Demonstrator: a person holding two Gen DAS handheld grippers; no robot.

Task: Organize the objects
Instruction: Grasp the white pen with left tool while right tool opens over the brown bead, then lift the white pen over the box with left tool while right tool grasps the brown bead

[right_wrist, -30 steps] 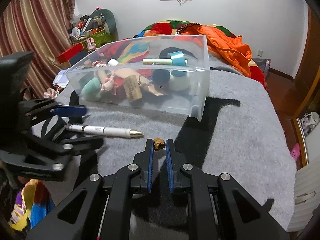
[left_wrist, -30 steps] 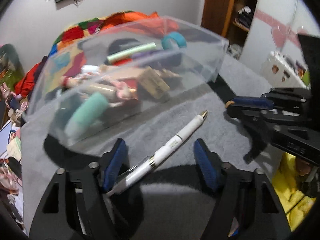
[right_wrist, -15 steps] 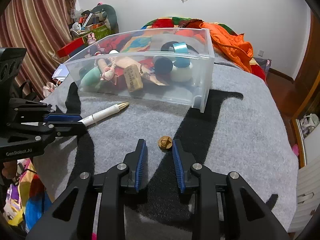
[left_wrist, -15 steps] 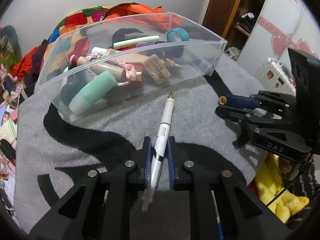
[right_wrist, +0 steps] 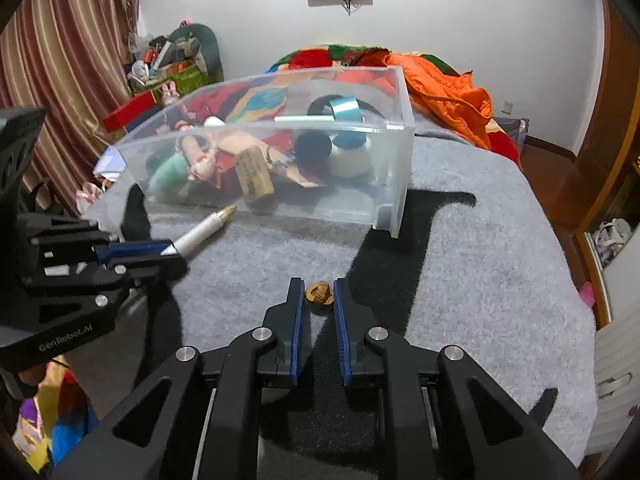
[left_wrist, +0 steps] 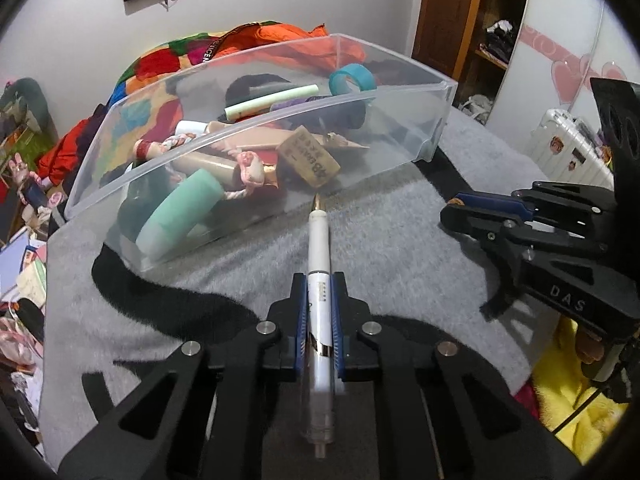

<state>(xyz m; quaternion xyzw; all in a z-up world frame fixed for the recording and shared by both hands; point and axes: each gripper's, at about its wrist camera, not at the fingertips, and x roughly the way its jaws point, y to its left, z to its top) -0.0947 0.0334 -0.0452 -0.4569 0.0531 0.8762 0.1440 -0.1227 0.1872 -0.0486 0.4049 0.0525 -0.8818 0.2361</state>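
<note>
My left gripper (left_wrist: 319, 280) is shut on a white pen (left_wrist: 319, 248) with a gold tip that points at the clear plastic bin (left_wrist: 400, 120). The pen also shows in the right wrist view (right_wrist: 202, 230), held off the grey blanket. My right gripper (right_wrist: 319, 286) has its fingers on either side of a small brown nut-like object (right_wrist: 319, 294) on the blanket; whether the pads touch it cannot be told. The bin (right_wrist: 396, 168) holds several items: a teal tube, a cork tag, tape rolls.
The grey and black blanket (right_wrist: 480, 264) covers the surface, dropping off at right. Orange and coloured bedding (right_wrist: 440, 84) lies behind the bin. Clutter and striped curtains (right_wrist: 60, 80) stand at left. A white suitcase (left_wrist: 568, 148) and wardrobe are right of the left gripper.
My left gripper closed on the pen, lifted it and turned its tip toward the bin. My right gripper opened, then narrowed around the brown object.
</note>
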